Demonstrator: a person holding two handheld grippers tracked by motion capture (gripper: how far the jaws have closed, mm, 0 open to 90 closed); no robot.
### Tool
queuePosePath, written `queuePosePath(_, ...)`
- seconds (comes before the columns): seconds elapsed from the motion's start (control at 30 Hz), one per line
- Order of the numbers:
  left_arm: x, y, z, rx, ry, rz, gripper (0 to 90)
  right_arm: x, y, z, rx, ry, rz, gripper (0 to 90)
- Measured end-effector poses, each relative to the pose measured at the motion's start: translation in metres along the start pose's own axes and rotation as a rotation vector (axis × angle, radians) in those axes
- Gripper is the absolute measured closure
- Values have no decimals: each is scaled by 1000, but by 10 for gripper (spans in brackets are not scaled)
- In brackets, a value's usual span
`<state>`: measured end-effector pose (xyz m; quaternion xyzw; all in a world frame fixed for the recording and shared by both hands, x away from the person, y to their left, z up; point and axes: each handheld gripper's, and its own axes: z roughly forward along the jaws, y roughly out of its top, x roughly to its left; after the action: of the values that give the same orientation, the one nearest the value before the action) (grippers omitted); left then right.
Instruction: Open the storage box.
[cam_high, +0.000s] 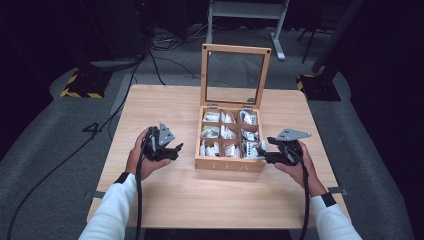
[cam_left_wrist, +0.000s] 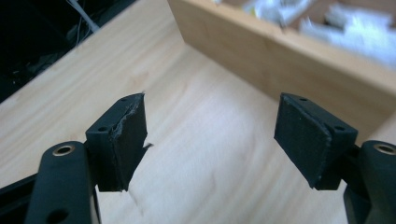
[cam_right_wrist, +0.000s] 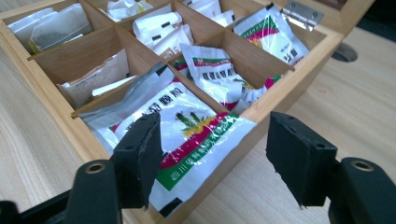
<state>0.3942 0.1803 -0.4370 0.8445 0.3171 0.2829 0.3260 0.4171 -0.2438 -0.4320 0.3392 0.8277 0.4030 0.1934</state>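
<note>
A wooden tea box (cam_high: 230, 164) stands on the table with its glass lid (cam_high: 235, 75) raised. Its compartments hold several tea packets. A white, red and green packet (cam_right_wrist: 187, 121) lies over the box's near right corner, part of it hanging past the rim (cam_right_wrist: 280, 93). My right gripper (cam_high: 267, 150) is at that corner, open; its jaws straddle the packet's end (cam_right_wrist: 215, 149) without pressing on it. My left gripper (cam_high: 175, 150) is open to the left of the box with only bare table between its jaws (cam_left_wrist: 210, 140). The box's side wall (cam_left_wrist: 280, 60) lies just ahead of it.
The light wooden table (cam_high: 200, 195) has bare surface in front of and on both sides of the box. Beyond the table are a grey floor, cables (cam_high: 150, 55), a black stand with yellow stripes (cam_high: 80, 85) and a white frame leg (cam_high: 277, 35).
</note>
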Motion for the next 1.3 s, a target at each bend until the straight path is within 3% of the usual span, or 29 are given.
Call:
queuePosePath(0.13,-9,-16,-8,5,-11,0,248,-2,-2,5,12,6,8,333)
queuePosePath(0.23,-22,-34,-15,50,-11,56,236,-1,-2,9,14,20,11,324)
queuePosePath(0.4,-35,-53,-22,93,-21,89,227,1,-1,13,13,31,8,303)
queuePosePath(0.7,-42,-77,-25,160,-17,107,222,6,3,11,-4,28,-9,303)
queuePosePath(0.93,-40,-80,-23,133,-30,81,213,5,4,10,-31,49,6,316)
queuePosePath(0.97,-39,-82,-22,121,-42,57,212,4,4,11,-30,48,13,317)
queuePosePath(1.17,-38,-82,-20,102,-52,51,212,-1,3,20,-20,29,32,306)
queuePosePath(1.3,-39,-83,-19,95,-54,50,212,-2,3,18,-44,51,44,357)
